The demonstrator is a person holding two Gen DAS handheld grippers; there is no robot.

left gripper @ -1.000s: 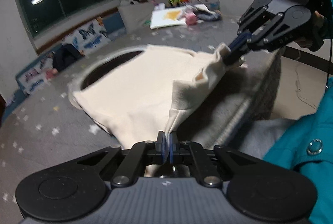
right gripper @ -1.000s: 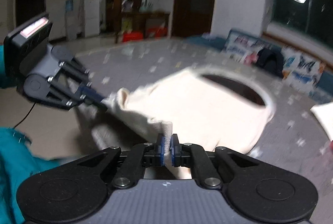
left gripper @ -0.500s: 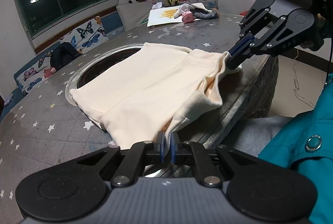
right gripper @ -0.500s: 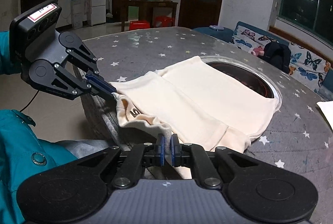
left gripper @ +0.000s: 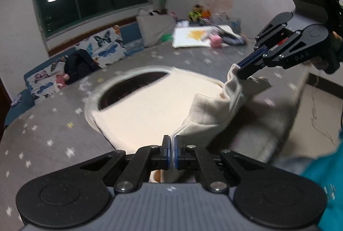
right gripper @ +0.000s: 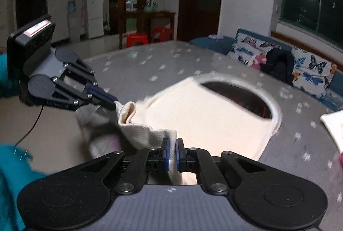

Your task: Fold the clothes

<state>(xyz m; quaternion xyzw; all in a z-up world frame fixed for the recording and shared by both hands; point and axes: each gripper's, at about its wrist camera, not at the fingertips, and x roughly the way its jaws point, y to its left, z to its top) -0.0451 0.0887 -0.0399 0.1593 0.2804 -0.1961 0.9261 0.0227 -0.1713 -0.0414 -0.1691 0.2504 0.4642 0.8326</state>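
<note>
A cream garment (left gripper: 150,110) lies spread on the grey star-patterned table (left gripper: 42,134), partly over a dark round opening (left gripper: 133,89). My left gripper (left gripper: 171,143) is shut on its near edge. My right gripper (left gripper: 238,70) is shut on the other near corner and holds it raised above the table edge. In the right wrist view the right gripper (right gripper: 171,145) pinches the garment (right gripper: 203,115), and the left gripper (right gripper: 114,103) holds the opposite corner up at the left. The cloth between the two hangs slack.
The table's near edge (left gripper: 278,123) drops to the floor by my teal sleeve (left gripper: 321,183). A white sheet and toys (left gripper: 193,38) lie at the far side. A butterfly-print sofa (right gripper: 300,65) stands behind the table. Red stools (right gripper: 150,36) stand in the room beyond.
Both grippers have lifted the near edge of the garment off the table and moved it forward; half a second ago it lay low at the table edge. The views are blurred by motion.
</note>
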